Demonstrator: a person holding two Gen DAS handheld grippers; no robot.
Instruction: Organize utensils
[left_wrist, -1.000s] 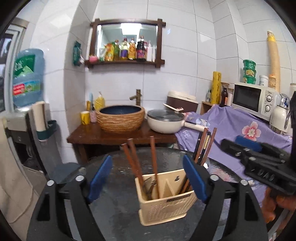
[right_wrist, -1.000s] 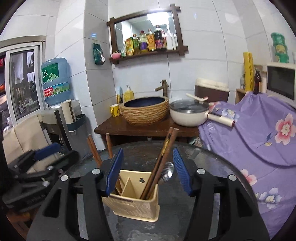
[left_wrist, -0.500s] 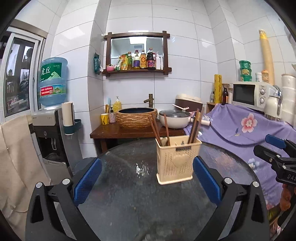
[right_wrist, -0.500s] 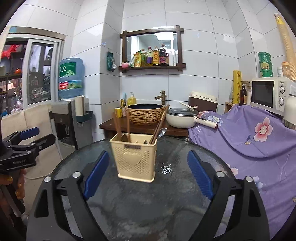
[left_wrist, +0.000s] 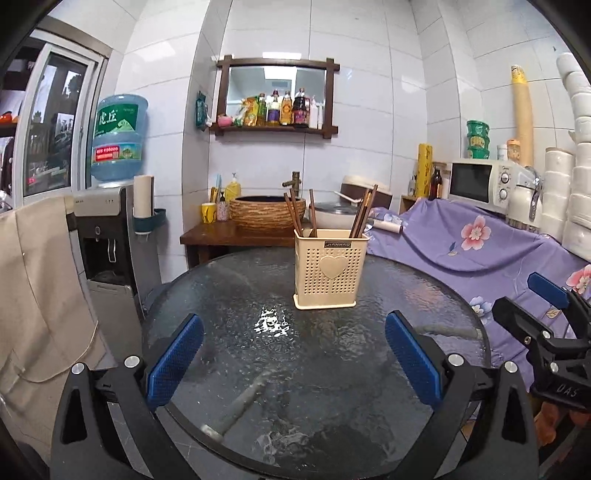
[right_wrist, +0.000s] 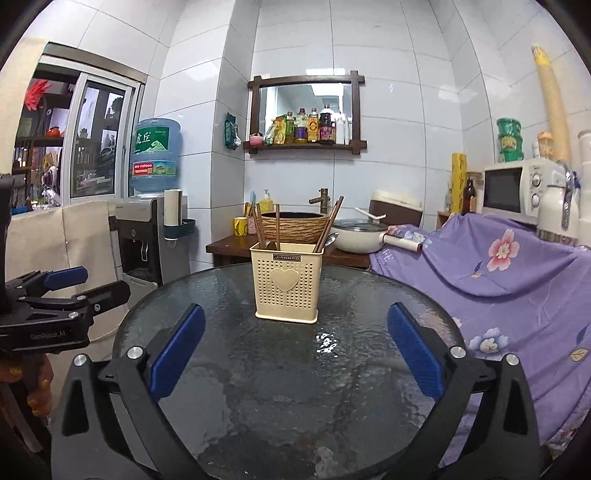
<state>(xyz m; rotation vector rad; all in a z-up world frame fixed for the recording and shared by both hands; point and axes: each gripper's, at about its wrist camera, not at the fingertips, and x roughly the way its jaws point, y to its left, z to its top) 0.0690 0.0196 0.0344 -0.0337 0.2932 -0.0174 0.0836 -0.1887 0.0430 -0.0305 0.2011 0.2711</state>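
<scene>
A beige perforated utensil holder (left_wrist: 330, 268) with a heart on its front stands upright on the round dark glass table (left_wrist: 314, 369); it also shows in the right wrist view (right_wrist: 287, 282). Brown chopsticks (left_wrist: 293, 214) lean in its left and right compartments, and a metal spoon (right_wrist: 330, 240) sits on the right side. My left gripper (left_wrist: 293, 354) is open and empty, well back from the holder. My right gripper (right_wrist: 291, 352) is open and empty, also back from it. Each gripper shows at the edge of the other's view: the right one (left_wrist: 543, 317), the left one (right_wrist: 62, 291).
A wooden stand (right_wrist: 236, 245) with a woven basin (right_wrist: 295, 225) and a white pot (right_wrist: 356, 234) is behind the table. A purple flowered cloth (right_wrist: 498, 266) covers the right counter under a microwave (right_wrist: 517, 192). A water dispenser (right_wrist: 147, 236) stands left.
Both grippers have pulled back and away from the holder, which now looks smaller and farther off. The chopsticks and spoon stay in the holder.
</scene>
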